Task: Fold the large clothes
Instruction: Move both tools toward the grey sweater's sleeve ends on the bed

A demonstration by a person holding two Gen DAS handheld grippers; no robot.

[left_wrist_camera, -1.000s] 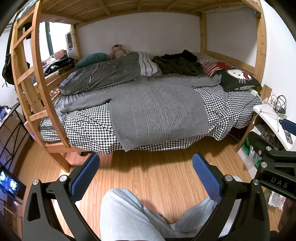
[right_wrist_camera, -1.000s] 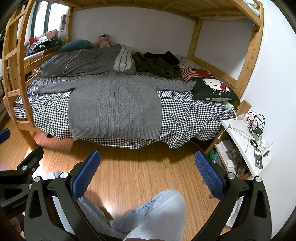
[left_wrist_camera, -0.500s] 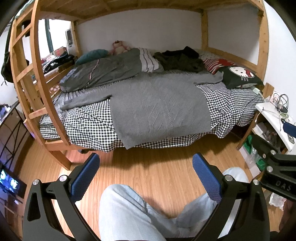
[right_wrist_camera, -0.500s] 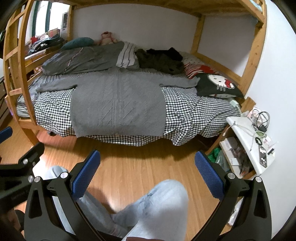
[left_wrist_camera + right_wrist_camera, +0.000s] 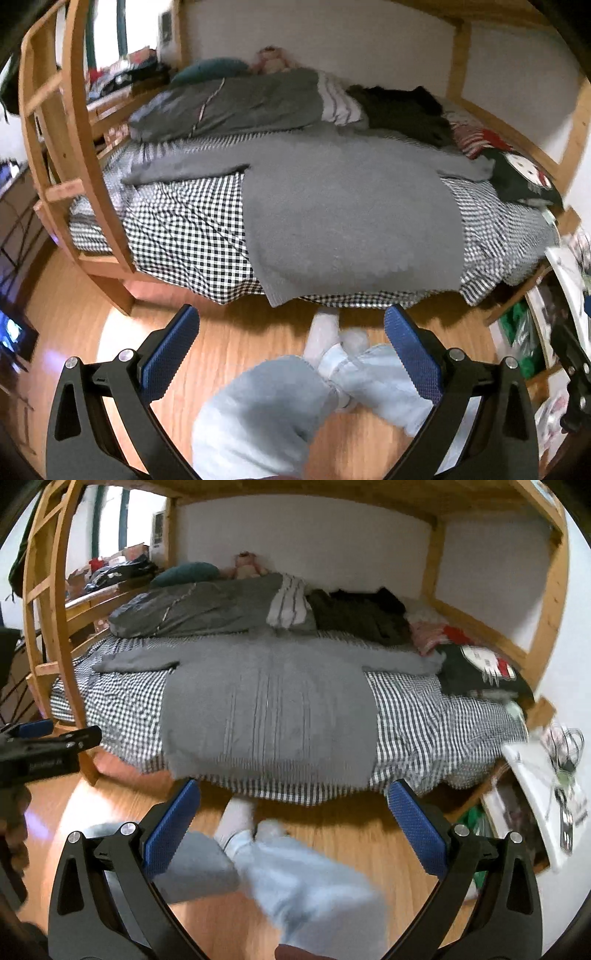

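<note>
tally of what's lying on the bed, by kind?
Sweaters: 1, the grey sweater spread flat.
Quilts: 1, the grey quilt.
Pillows: 2, the teal pillow and the cartoon-cat pillow.
Stuffed toys: 1, the stuffed toy.
Dark clothes piles: 1, the dark clothes.
Total: 6.

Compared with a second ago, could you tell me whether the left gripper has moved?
Yes: the left gripper has moved toward the bed, whose sweater looms larger.

Both wrist views look from above the floor [image 5: 240,339] toward the bed [image 5: 184,229], fairly near, sharing the sweater [image 5: 269,716]; the right view stands further right.
</note>
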